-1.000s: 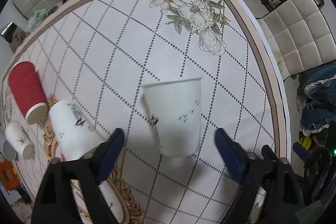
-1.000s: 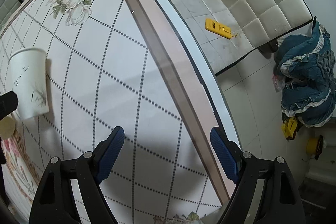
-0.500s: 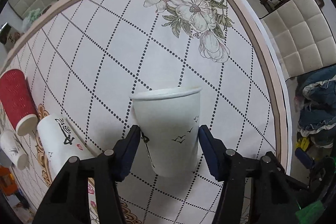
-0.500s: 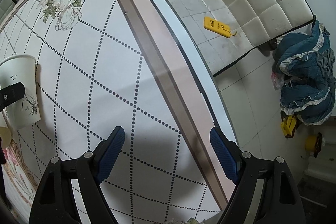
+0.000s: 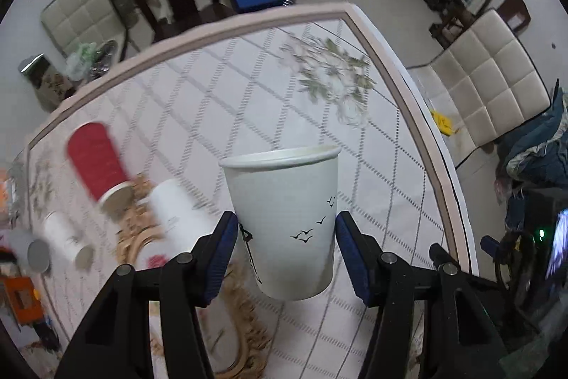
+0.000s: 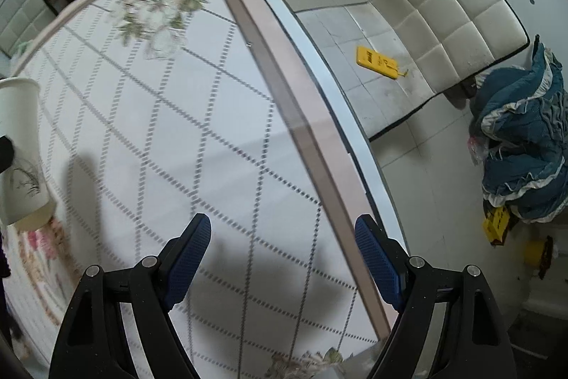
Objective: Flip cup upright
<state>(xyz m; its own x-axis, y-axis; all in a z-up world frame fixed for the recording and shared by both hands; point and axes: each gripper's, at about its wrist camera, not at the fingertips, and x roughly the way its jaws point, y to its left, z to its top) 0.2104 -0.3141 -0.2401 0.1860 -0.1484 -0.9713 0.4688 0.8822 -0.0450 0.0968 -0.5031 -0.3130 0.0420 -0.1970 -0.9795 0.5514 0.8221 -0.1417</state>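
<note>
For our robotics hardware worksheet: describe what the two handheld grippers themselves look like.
Both match: the left gripper and right gripper each have matte black angular frames with triangular cut-outs, silver round screws, and two blue fingers with dotted textured pads. No cables, sleeves or markings visible.

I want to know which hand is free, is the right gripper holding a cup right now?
No, the right gripper is open with nothing but tablecloth between its blue pads; the white cup is clamped in the left gripper.
</note>
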